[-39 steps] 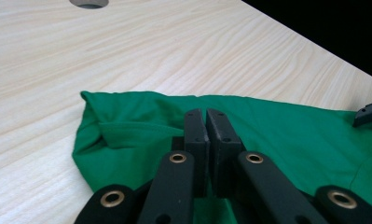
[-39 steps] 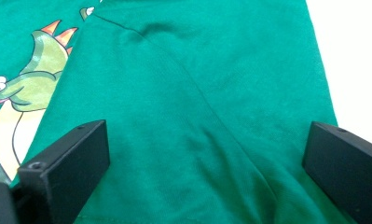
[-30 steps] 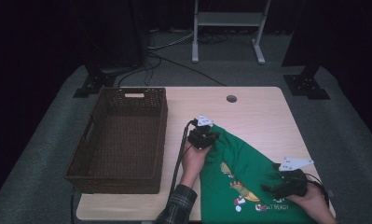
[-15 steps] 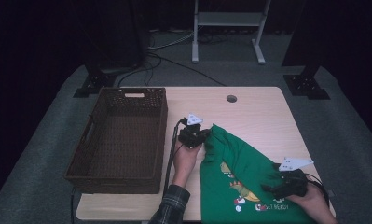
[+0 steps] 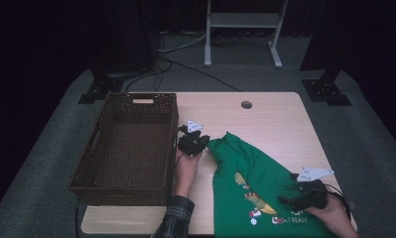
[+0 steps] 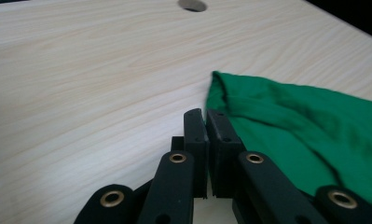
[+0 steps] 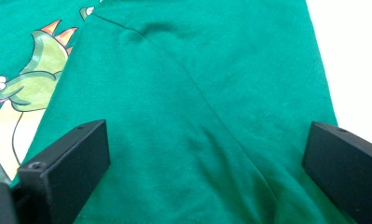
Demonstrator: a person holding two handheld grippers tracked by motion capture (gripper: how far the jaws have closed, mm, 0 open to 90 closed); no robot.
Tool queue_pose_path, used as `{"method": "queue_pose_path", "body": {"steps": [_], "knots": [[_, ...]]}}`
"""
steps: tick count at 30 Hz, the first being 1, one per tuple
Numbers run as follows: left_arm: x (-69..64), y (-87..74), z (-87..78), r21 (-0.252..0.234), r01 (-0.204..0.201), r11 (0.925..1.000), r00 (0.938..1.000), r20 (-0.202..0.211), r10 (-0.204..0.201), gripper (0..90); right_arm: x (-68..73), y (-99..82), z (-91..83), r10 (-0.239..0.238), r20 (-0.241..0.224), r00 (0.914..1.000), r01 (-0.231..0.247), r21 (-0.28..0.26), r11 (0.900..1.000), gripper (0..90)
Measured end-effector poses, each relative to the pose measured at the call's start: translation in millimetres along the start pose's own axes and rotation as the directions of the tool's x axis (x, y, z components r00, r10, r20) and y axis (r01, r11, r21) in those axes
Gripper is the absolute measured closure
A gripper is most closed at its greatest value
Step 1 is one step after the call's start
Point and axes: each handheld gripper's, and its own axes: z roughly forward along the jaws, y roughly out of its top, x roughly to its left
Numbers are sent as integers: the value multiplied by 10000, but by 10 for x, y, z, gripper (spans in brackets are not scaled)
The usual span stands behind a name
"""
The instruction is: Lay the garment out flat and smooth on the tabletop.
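Table [image 5: 280, 119]: 1 basket [image 5: 91, 168], 1 green shirt [image 5: 255, 173], 2 grippers—left [image 5: 205, 144], right [image 5: 285, 201].

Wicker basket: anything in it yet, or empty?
Empty. In the high view the wicker basket shows only its bare woven floor; the green T-shirt lies on the table to its right, outside the rim.

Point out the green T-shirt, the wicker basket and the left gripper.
green T-shirt [image 5: 265, 173]: high view, plain cloth above the print.
wicker basket [image 5: 171, 130]: high view, right rim.
left gripper [image 6: 206, 122]: left gripper view, between the tips of its shut jaws.
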Motion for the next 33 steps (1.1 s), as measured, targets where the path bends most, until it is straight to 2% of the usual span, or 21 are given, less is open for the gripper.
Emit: {"method": "queue_pose_path", "body": {"steps": [6, 7, 12, 14, 17, 19, 21, 23, 28, 33], "knots": [[6, -9, 12, 178, -158, 9997, 9961, -862, 173, 868, 2, 0, 0, 20, -4, 10000, -20, 1, 10000, 0], [7, -10, 12, 88, -87, 9999, 9963, -853, 94, 820, 1, 0, 0, 7, 0, 10000, -7, 4, 10000, 0], [-40, 11, -28, -213, 180, 9996, 9994, -296, -186, 592, 1, 0, 0, 10, 1, 10000, -10, 3, 10000, 0], [-79, 20, -44, -194, 197, 9996, 9994, 279, -192, 496, 2, 0, 0, 20, -4, 10000, -20, 0, 10000, 0], [-172, 26, -75, 72, -186, 9998, 9974, 691, 181, 372, 0, 0, 0, 3, 0, 10000, -3, 1, 10000, 0], [-235, 18, -108, 76, -379, 9993, 9949, 941, 370, 302, 1, 0, 0, 11, -1, 10000, -11, 4, 10000, 0], [-290, 1, -143, 16, -623, 9981, 9903, 1243, 617, 270, 2, 1, 0, 20, 5, 10000, -20, 9, 10000, 0], [-347, -18, -170, -17, -842, 9964, 9864, 1415, 836, 188, 2, 1, 0, 18, 4, 10000, -18, 13, 10000, 0], [-494, -89, -213, -37, -1487, 9889, 9694, 1970, 1465, 120, 3, 2, 0, 30, 8, 10000, -30, 20, 10000, 0], [-637, -186, -239, 258, -1946, 9805, 9559, 2290, 1837, 90, 3, 2, 1, 25, 11, 10000, -25, 22, 10000, 0]]}}
